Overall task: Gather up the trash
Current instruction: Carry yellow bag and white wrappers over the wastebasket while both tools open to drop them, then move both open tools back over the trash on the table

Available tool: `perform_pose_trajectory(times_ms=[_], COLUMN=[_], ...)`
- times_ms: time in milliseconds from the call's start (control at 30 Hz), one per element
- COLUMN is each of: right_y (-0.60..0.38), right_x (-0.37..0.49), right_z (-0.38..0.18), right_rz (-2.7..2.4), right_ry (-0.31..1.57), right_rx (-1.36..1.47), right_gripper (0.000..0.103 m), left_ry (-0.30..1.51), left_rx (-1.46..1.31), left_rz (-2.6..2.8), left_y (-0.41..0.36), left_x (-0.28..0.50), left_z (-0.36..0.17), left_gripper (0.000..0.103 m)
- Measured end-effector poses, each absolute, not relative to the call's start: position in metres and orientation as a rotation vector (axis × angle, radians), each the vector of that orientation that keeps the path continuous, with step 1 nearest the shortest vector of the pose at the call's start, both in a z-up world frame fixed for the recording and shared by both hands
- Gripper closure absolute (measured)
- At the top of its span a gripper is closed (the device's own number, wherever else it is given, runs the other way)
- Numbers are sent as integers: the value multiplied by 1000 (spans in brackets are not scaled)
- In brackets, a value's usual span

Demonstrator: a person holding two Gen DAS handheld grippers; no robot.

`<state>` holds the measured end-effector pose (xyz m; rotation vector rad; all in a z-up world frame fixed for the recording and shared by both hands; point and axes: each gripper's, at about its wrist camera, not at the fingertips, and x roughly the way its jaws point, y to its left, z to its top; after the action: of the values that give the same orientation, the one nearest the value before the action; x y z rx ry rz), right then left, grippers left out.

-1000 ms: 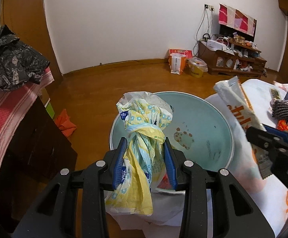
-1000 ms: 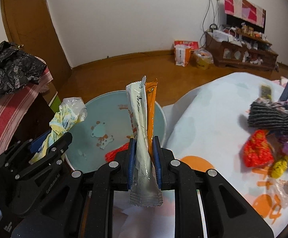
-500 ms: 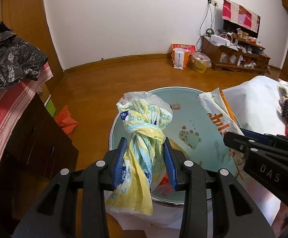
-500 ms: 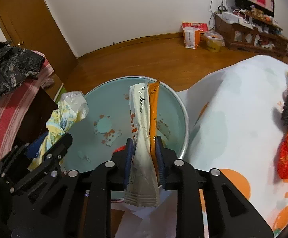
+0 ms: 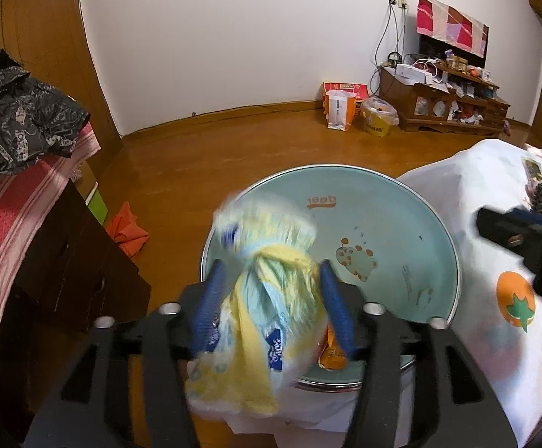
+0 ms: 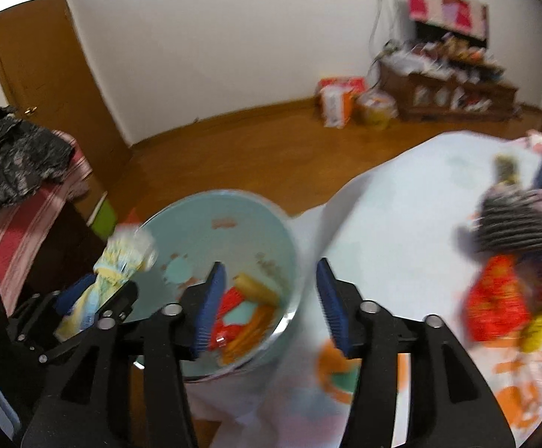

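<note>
A teal bowl (image 5: 382,216) (image 6: 233,224) with a metal rim stands at the edge of the white cloth table (image 5: 494,201). My left gripper (image 5: 271,263) hangs over its near rim. Its jaws are opening, and a crumpled yellow and blue plastic bag (image 5: 271,298), blurred, hangs loose between them. My right gripper (image 6: 271,264) is over the bowl's right rim. Its jaws are also opening, with nothing between them. Red, orange and yellow wrappers (image 6: 248,313) lie in the bowl, and one orange packet (image 5: 332,351) shows there in the left wrist view.
More trash lies on the cloth at the right: a red wrapper (image 6: 494,298), a dark striped bundle (image 6: 520,227) and a yellow piece (image 6: 535,328). A dark cabinet with a striped cloth and a black jacket (image 5: 17,119) stands left. An orange rag (image 5: 125,227) lies on the wooden floor.
Both grippers' jaws have widened. The white and orange stick packets have left the right gripper, which moved right toward the table. The bag sags between the left jaws.
</note>
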<state>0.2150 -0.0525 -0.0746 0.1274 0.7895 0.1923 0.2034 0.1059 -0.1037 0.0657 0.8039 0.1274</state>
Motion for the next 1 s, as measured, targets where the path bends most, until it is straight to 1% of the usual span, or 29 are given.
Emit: perform_pose_trajectory(times_ms=[100,133,200,300,367,600,1000], right_y=[-69,-73,-82,-95,-107,-145,-207], right_x=[200,196,187,174,165,135,85], right_z=[-65,-64,-61,-58,-56,-46,-41], right_rz=[123,111,78,25,-6,-41,-124], right_ry=[723,712,689,657,645,628,626], right_rx=[126,126,119,119,117,142,190], right_gripper=[24,22,13,8,6,6,6], left_ry=[790,787,771,747,741,724,702], left_rx=[82,84,89,111,119,123,171], left_rz=[129,128,129,126,125,107,25], left_y=[100,99,94,85,82,64,18], left_x=[199,198,192,184,179,160,127], left_z=[-99,-97,-92,-84,-80,-65,-51], left_gripper=[31,29,19,16,14,11,10])
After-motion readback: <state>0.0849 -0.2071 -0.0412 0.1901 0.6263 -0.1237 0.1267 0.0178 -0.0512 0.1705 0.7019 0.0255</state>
